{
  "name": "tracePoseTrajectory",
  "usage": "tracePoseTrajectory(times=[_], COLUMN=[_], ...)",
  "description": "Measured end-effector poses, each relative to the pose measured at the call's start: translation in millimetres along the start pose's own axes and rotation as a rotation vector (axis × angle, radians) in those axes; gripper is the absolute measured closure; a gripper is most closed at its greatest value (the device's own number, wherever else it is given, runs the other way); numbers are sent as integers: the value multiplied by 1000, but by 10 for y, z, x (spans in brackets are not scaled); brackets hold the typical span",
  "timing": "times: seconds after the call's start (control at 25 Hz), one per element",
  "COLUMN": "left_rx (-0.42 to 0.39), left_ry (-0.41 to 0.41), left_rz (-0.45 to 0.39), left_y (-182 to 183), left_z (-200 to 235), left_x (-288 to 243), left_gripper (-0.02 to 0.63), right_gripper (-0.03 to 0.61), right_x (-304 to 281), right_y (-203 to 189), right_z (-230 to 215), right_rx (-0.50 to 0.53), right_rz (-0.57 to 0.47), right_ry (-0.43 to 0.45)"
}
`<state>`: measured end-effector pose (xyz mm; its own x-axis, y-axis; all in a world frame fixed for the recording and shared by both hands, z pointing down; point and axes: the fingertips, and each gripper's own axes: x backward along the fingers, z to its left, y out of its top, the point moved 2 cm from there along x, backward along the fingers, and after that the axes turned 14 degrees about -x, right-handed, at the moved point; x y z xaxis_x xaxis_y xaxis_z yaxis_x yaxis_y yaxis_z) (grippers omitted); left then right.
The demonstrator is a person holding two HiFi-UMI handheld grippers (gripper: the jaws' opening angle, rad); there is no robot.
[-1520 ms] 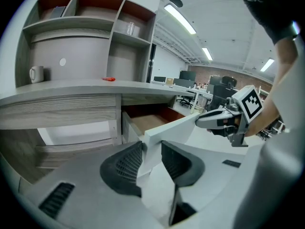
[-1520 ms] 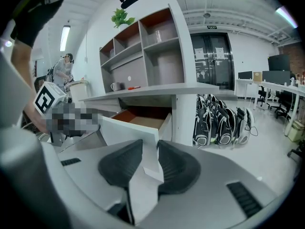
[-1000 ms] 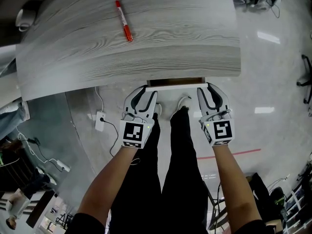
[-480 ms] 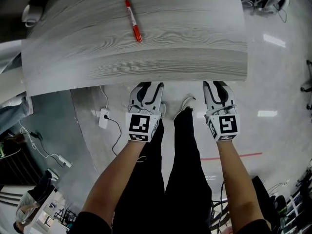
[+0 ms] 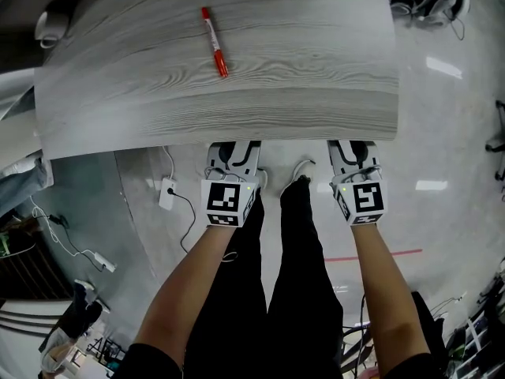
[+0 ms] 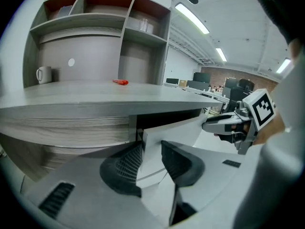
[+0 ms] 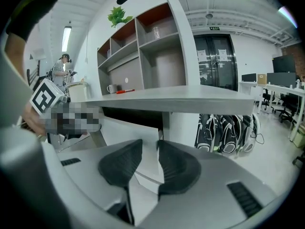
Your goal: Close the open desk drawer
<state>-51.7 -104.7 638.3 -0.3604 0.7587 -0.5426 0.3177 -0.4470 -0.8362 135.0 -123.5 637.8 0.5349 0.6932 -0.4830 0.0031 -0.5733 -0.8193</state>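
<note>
1. Two tongs, the left tongs (image 5: 233, 148) and the right tongs (image 5: 352, 148), sit side by side at the front edge of the worktop (image 5: 276, 85), tips tucked under it. One is at each end of the drawer (image 6: 183, 127), probably so it slides in square.
2. Jaws of both stand well apart. An end of the drawer's front shows in each gap. I judge this a push with the tips, not a pinch.
3. Drawer: under the worktop, hidden from above. A dark slot shows above its front, so likely not quite home.
4. Materials:
   - Worktop: pale grey wood grain, matt, thick edge.
   - Drawer: flat, smooth, white.
   - Jaw pads: black, ribbed, curved.
   - Red pen (image 5: 214, 42): slim, lying on the worktop well back from that edge.
</note>
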Motion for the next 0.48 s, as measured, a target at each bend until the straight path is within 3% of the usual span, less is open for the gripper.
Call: tracePoseTrajectory(times=[0.48], left_rx=[5], left_ry=[24], left_rz=[-6], left_y=[67], left_z=[91], left_x=[-121], left_gripper=[479], right_gripper=[460], right_x=[-120], right_y=[84], right_z=[-59], right_rx=[-4], right_rz=[-23], right_ry=[-15])
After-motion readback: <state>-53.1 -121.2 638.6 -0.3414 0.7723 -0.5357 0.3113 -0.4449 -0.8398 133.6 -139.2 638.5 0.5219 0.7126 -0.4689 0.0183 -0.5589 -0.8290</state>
